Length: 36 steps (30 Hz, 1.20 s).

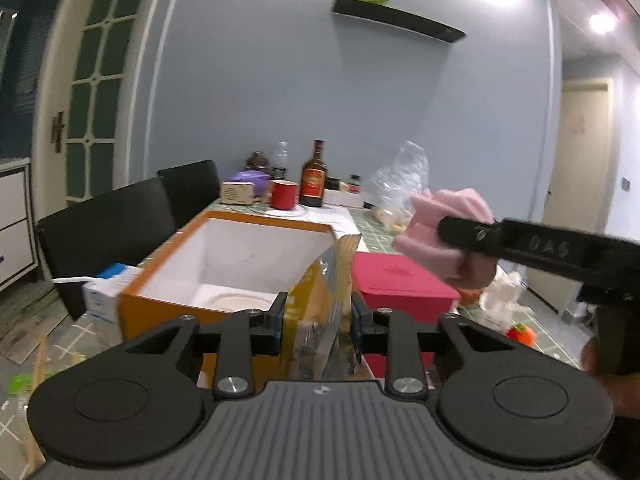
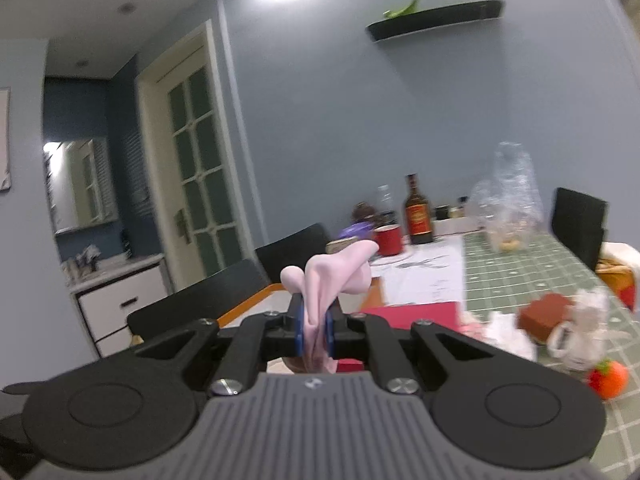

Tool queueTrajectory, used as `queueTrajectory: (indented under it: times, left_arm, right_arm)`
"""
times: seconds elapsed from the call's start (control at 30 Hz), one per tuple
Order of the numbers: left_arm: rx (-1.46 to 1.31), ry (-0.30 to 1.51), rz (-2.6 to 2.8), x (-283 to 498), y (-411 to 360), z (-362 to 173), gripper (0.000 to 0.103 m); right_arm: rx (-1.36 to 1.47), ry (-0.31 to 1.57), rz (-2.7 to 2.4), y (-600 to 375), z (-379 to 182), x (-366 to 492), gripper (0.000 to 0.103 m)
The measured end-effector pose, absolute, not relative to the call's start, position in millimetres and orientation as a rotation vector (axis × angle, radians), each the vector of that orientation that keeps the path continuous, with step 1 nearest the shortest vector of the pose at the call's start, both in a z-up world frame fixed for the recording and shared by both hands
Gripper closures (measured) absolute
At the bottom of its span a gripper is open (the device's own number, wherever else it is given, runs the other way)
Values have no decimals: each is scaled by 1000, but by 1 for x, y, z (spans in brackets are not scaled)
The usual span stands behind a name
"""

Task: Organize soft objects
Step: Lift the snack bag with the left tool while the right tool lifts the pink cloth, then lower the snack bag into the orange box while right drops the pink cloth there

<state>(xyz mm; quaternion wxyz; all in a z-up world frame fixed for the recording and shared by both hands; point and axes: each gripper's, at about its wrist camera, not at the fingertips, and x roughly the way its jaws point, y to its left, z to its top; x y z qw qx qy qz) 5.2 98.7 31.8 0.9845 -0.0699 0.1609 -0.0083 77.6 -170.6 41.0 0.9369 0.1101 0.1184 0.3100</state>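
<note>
My left gripper (image 1: 316,320) is shut on a yellow and silver snack bag (image 1: 320,300), held upright just in front of the open orange box (image 1: 160,280) with a white inside. My right gripper (image 2: 314,328) is shut on a soft pink sponge (image 2: 332,276), squeezed between its blue pads. In the left wrist view that pink sponge (image 1: 440,228) hangs in the air at the right, above the red box (image 1: 400,284), pinched by the right gripper's black fingers (image 1: 468,232).
The green checked table (image 2: 520,272) holds a brown bottle (image 1: 314,180), a red mug (image 1: 284,194), a clear plastic bag (image 1: 400,184), a brown block (image 2: 544,314), white soft items (image 2: 576,336) and an orange strawberry toy (image 2: 608,378). Black chairs (image 1: 108,232) stand at the left.
</note>
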Motion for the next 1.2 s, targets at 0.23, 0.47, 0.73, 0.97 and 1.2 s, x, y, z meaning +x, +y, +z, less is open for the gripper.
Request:
queueTrajectory:
  times: [0.23,0.47,0.73,0.97,1.2]
  left_arm:
    - [-160,326,44,13,133,36,71]
    - [-165,316,28,21,151,49,72]
    - [-140,297,65,38,154,52,73]
    - [-84,303,89,60,149,53,74]
    - [-30,299,90,77,140,53,75]
  right_arm:
    - [194,291,688,-134,41,99,95]
    - [144,442,826,-105,41,147,95]
    - [-32,544,821,-72,26,171,93]
    - [-61,500,770,-74,20,164,56]
    - [-10,475,775,-89,22,161,54]
